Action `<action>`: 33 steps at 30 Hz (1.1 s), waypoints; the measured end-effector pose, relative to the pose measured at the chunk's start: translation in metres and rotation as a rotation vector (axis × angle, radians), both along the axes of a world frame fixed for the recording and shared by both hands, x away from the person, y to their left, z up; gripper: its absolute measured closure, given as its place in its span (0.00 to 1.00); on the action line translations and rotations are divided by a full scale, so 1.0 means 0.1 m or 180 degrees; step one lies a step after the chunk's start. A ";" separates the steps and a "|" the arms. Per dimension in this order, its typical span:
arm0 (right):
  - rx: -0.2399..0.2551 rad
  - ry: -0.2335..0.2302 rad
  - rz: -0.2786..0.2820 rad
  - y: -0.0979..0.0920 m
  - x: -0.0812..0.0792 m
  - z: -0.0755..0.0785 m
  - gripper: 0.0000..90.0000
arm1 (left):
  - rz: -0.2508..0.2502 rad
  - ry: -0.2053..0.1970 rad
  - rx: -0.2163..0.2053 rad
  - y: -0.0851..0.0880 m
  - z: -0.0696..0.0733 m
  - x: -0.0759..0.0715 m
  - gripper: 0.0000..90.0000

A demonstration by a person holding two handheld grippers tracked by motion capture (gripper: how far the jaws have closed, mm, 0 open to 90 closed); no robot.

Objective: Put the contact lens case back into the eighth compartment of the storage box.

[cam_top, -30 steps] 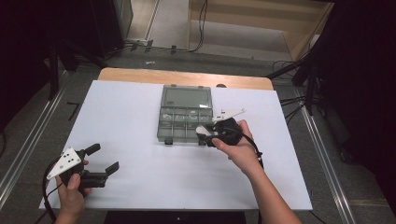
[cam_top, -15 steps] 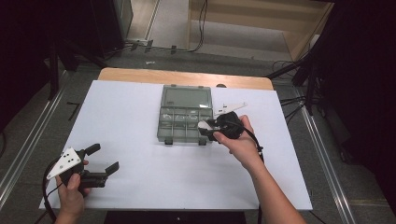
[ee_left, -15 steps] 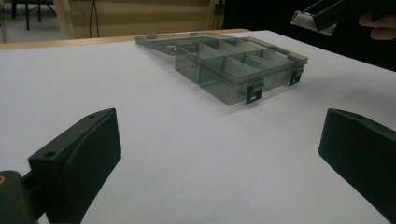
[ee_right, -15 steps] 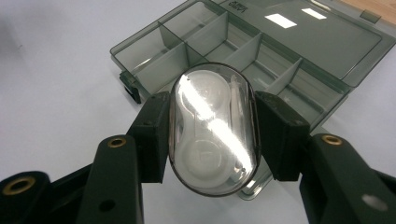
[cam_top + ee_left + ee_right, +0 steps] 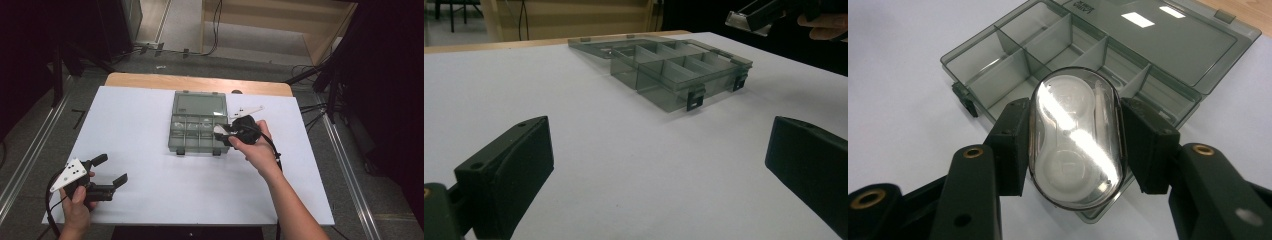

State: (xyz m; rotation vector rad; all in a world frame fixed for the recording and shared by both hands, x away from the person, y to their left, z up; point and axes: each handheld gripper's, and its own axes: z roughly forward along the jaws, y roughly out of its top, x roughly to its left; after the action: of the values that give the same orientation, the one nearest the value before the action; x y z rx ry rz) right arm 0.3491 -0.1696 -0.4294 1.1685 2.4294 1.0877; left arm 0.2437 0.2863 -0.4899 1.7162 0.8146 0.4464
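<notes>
A grey see-through compartment box (image 5: 199,145) lies open in the middle of the white table, its lid (image 5: 199,104) flat behind it. Its compartments (image 5: 998,60) look empty. My right gripper (image 5: 223,134) hovers at the box's right side, shut on a clear oval case (image 5: 1075,137) with white round parts inside; both pads press its long sides. The case (image 5: 220,131) hangs just above the right-hand compartments. My left gripper (image 5: 111,169) rests low at the front left, far from the box (image 5: 684,75), jaws wide open with only bare table between them.
The white table top (image 5: 150,200) ends in a wooden strip (image 5: 200,82) at the back. Metal rails (image 5: 30,155) run along both sides, with cables on the floor beyond. The right gripper's plate (image 5: 749,17) shows at the top right of the left gripper view.
My right hand has shifted a little farther back along the box's right side, still carrying the oval case. The left hand has stayed put.
</notes>
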 end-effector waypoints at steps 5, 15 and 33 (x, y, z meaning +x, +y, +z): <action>-0.0022 -0.0007 -0.0037 0.00 0.05 -0.01 0.52 | 0.0003 -0.0001 -0.0015 0.00 0.00 0.00 0.00; -0.0131 0.0007 -0.0136 0.01 0.13 -0.07 0.52 | -0.0007 -0.0003 -0.0015 0.00 0.00 0.00 0.00; -0.0320 0.0113 -0.0297 0.05 0.18 -0.30 0.52 | -0.0010 -0.0006 0.0000 0.00 0.00 0.00 0.00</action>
State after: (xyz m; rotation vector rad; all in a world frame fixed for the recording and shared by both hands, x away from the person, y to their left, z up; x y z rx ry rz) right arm 0.3669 -0.1645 -0.4590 1.2649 2.3989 0.9144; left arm 0.2435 0.2862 -0.4895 1.7168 0.8104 0.4458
